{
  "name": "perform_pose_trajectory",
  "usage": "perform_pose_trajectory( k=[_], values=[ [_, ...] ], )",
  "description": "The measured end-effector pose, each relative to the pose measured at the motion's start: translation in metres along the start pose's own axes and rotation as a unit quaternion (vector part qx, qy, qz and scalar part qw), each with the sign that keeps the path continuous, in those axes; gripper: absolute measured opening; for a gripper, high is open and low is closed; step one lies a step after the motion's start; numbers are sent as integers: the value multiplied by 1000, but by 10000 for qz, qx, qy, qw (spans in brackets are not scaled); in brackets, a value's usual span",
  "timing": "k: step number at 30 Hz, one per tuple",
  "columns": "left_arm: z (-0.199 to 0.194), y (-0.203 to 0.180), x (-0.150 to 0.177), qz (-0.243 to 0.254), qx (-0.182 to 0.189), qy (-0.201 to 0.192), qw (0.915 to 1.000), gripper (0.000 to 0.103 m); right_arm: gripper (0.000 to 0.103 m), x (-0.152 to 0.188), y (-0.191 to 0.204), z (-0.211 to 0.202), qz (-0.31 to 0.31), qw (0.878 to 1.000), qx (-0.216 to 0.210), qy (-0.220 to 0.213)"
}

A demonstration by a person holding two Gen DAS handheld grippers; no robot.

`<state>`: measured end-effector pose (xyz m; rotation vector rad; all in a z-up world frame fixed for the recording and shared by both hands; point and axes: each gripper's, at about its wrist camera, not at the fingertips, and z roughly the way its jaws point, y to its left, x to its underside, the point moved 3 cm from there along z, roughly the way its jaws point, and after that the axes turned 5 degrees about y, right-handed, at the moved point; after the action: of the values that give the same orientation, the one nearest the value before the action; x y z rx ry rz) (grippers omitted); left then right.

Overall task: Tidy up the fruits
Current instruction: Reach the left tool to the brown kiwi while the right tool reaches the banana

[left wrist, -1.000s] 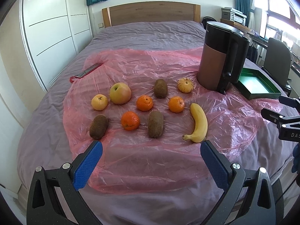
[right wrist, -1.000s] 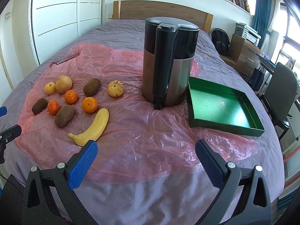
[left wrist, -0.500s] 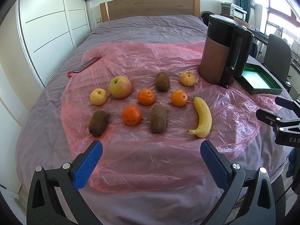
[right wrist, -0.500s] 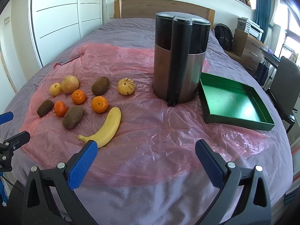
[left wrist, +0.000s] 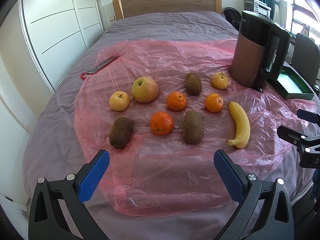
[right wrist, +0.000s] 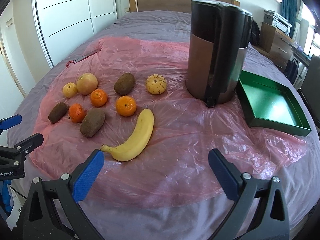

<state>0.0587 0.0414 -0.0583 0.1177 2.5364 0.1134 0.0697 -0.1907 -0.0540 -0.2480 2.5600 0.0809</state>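
Observation:
Fruits lie on a pink plastic sheet (left wrist: 160, 170) on a bed. In the left wrist view I see a large apple (left wrist: 144, 89), a small yellow fruit (left wrist: 119, 101), three mandarins (left wrist: 161, 123), three kiwis (left wrist: 192, 126), a striped yellow fruit (left wrist: 220, 80) and a banana (left wrist: 240, 127). My left gripper (left wrist: 161, 177) is open and empty, just short of the kiwis. My right gripper (right wrist: 156, 175) is open and empty; its left pad (right wrist: 88, 175) is close to the banana's (right wrist: 134, 140) stem end. An empty green tray (right wrist: 270, 104) sits at the right.
A tall brown and black kettle (right wrist: 216, 50) stands between the fruits and the tray. A red-edged flat object (left wrist: 100, 67) lies at the sheet's far left edge. White wardrobe doors (left wrist: 60, 30) line the left side. A chair (left wrist: 306, 54) stands right of the bed.
Both grippers have moved forward toward the fruits, which now look larger and nearer. The right gripper has come up close to the banana. No fruit has moved.

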Motion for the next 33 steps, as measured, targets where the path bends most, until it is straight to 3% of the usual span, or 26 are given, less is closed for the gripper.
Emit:
perform_pose_trajectory(
  k=[6, 15, 20, 25, 33],
  values=[
    [21, 28, 1, -275, -85, 350, 9990, 102, 103, -6, 15, 20, -10, 9997, -159, 194],
    [40, 94, -6, -857, -269, 433, 9950, 102, 103, -21, 30, 42, 175, 9991, -319, 233],
    [58, 116, -13, -884, -100, 544, 9945, 88, 103, -27, 29, 53, 403, 9984, -326, 231],
    [75, 105, -21, -553, 218, 704, 9957, 79, 103, -29, 31, 69, 509, 9970, -415, 412],
    [98, 99, -29, -293, 359, 904, 9948, 64, 101, -32, 26, 87, 748, 9946, -480, 538]
  ],
)
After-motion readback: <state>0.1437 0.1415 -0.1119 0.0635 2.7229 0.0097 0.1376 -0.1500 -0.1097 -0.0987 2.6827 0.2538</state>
